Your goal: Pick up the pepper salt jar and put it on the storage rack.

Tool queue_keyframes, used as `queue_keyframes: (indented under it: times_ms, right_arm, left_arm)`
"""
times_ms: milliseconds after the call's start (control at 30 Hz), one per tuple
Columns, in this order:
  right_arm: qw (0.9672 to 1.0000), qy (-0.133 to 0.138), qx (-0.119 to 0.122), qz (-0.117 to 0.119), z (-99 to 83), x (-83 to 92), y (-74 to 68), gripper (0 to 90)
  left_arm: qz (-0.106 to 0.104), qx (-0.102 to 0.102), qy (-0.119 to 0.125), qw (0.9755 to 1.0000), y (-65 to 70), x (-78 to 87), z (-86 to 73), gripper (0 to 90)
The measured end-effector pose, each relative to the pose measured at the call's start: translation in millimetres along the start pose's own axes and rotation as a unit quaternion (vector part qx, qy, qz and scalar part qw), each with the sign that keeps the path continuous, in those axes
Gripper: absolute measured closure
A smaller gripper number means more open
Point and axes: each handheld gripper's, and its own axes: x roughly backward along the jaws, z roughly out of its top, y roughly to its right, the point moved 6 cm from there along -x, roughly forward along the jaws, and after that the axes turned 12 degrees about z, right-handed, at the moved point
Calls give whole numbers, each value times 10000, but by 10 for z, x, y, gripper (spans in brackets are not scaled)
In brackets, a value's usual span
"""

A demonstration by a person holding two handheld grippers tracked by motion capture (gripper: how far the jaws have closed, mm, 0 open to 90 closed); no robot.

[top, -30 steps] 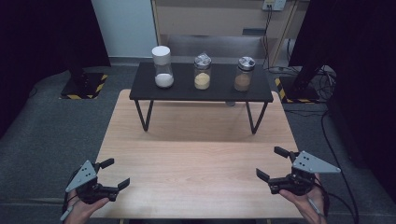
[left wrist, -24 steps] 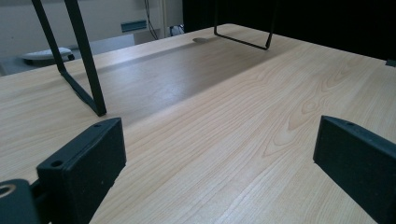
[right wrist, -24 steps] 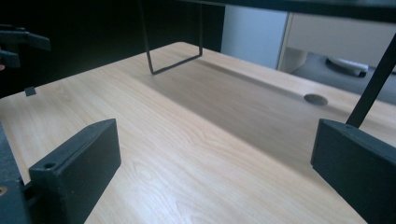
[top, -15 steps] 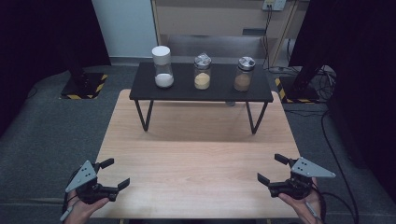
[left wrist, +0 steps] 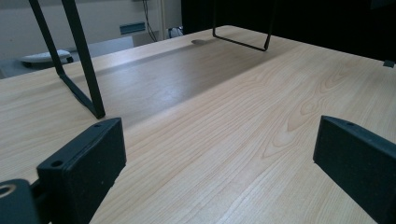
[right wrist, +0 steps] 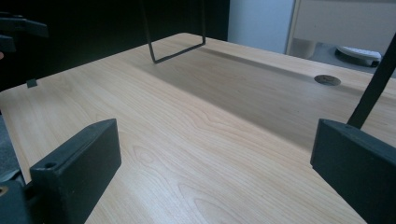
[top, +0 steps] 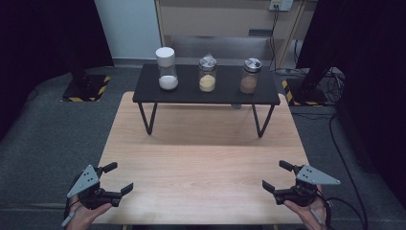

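The left gripper hovers at the near left corner of the wooden table, its jaws spread wide and holding nothing; in the left gripper view only bare wood lies between them. The right gripper sits at the near right corner, likewise released and empty. Well apart from both, on the black raised shelf at the far side, three jars stand upright in a row: a white-lidded jar at the left, a yellow-filled jar in the middle, and a brown-filled jar at the right.
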Motion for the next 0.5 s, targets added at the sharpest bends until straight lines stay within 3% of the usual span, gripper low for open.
queue_keyframes:
  times_ms: [233, 500]
  right_arm:
    - [9998, -133, 71, 94, -22, -40, 10, 29]
    - [9998, -85, 82, 140, -52, -44, 27, 33]
  left_arm:
    - [-37, -48, 16, 10000, 4, -6, 4, 13]
    - [-94, -68, 38, 9999, 12, -13, 6, 13]
